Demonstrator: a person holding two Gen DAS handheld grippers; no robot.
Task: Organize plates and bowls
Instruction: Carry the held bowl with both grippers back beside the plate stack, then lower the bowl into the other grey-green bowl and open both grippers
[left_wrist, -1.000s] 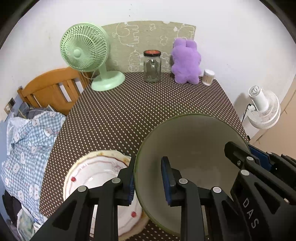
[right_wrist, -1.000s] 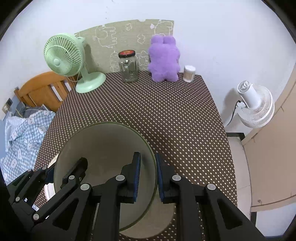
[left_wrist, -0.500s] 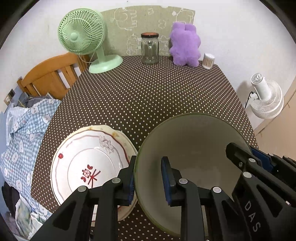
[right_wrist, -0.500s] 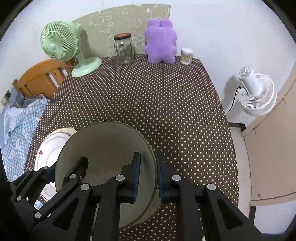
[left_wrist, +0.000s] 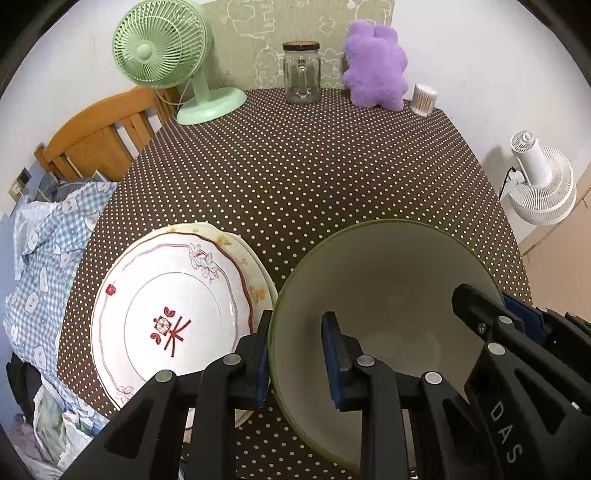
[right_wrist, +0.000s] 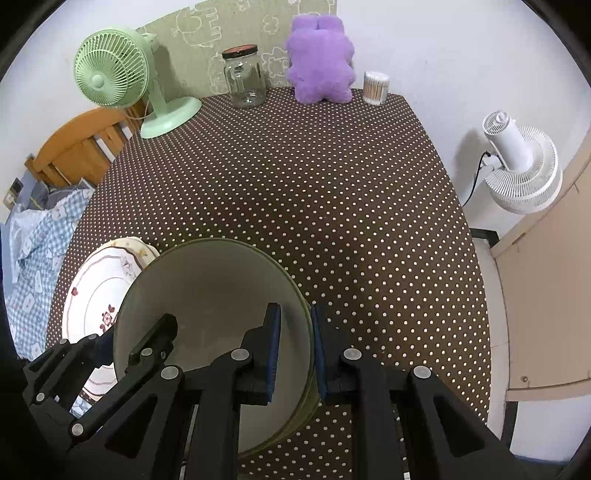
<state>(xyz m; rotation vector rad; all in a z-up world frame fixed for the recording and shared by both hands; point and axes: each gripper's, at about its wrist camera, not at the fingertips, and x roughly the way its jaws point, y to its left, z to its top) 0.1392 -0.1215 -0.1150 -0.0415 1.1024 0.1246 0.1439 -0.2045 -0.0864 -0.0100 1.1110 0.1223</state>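
Left wrist view: the left gripper (left_wrist: 297, 354) is clamped on the near-left rim of the green bowl (left_wrist: 388, 288), one pad outside, one inside; the right gripper (left_wrist: 517, 317) grips the opposite rim. Just left of the bowl, two stacked plates (left_wrist: 173, 310) lie on the dotted tablecloth (left_wrist: 303, 177); the top one's red motif shows fully only here. At the far edge stand a green fan (left_wrist: 162, 48), glass jar (left_wrist: 301, 72), purple plush (left_wrist: 375, 66) and swab container (left_wrist: 424, 99). Right wrist view: the right gripper (right_wrist: 295, 354) is closed on the bowl's (right_wrist: 214, 295) right rim, which hides much of the plates (right_wrist: 99, 284). Since a second ago, both views have tipped downward, revealing more of the plates.
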